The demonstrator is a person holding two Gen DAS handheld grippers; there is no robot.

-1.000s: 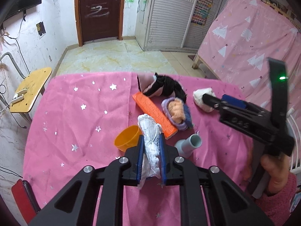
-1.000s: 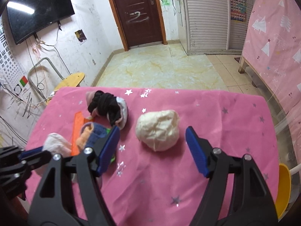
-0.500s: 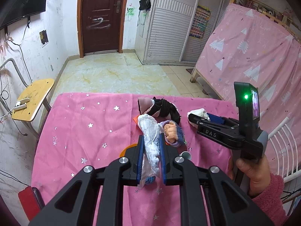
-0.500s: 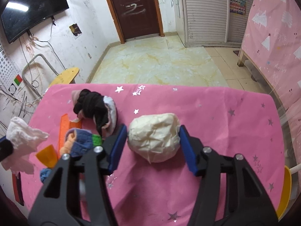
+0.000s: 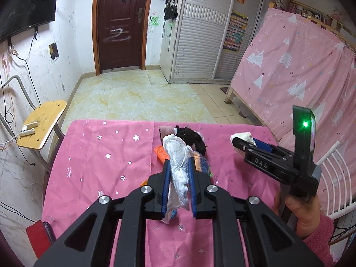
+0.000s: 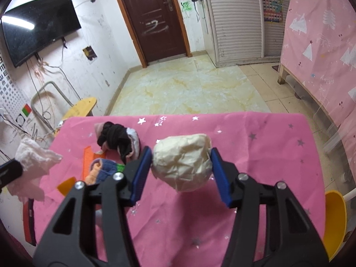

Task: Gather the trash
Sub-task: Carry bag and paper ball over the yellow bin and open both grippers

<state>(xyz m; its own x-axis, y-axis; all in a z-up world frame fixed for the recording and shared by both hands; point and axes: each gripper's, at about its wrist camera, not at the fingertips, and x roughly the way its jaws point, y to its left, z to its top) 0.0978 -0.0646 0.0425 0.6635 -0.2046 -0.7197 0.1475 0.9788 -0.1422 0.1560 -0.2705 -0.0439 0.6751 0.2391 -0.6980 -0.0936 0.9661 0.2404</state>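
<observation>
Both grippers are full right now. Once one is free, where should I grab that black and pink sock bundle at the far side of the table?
Take the sock bundle across its middle, coming from above with the fingers straddling the black part. It lies as a low, rounded lump on the pink tablecloth, so a top-down pinch probably holds best. Keep clear of the orange card just in front.

**Occluded and Cropped Items**

In the left wrist view, the white tissue (image 5: pixel 178 173) covered most of the orange block (image 5: pixel 160 152) and the knitted bundle (image 5: pixel 202 162). The orange cup (image 5: pixel 144 182) showed only a sliver. The red object (image 5: pixel 40 238) was cut by the frame edge. In the right wrist view, the yellow bin (image 6: pixel 336 218) was cropped.
</observation>
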